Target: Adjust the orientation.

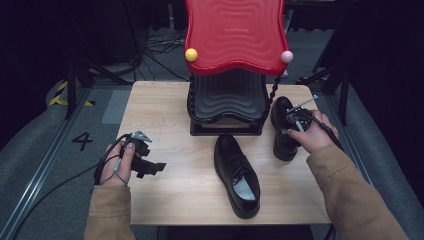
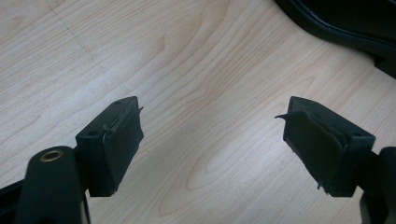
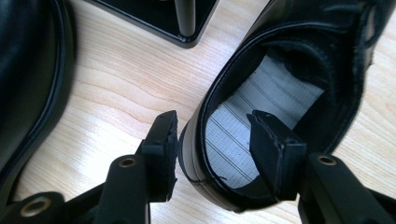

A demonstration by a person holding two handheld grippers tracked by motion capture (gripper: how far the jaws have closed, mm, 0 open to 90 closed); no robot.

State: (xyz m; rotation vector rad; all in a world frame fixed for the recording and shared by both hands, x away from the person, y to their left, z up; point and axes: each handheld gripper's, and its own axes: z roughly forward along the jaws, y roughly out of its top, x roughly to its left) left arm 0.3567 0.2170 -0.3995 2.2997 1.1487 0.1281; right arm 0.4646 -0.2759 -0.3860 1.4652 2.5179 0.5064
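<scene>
Two black leather dress shoes stand on the wooden table [image 1: 165, 130]. One shoe [image 1: 237, 172] is in the middle, toe pointing away from me. The other shoe [image 1: 282, 137] stands to the right of the rack, and my right gripper [image 1: 291, 122] is at its heel. In the right gripper view, the right gripper [image 3: 213, 119] straddles the heel wall of that shoe [image 3: 280, 79], one jaw outside and one inside over the pale insole, with a gap at the inner pad. My left gripper [image 1: 157, 167] rests open at the table's left, and in its own view the left gripper [image 2: 210, 109] has bare wood between its jaws.
A shoe rack with a red wavy top shelf [image 1: 235, 35] and a black lower shelf [image 1: 227, 107] stands at the table's far middle. Its black base [image 3: 154, 18] lies close to the right gripper. The middle shoe's side [image 3: 28, 70] lies left of that gripper.
</scene>
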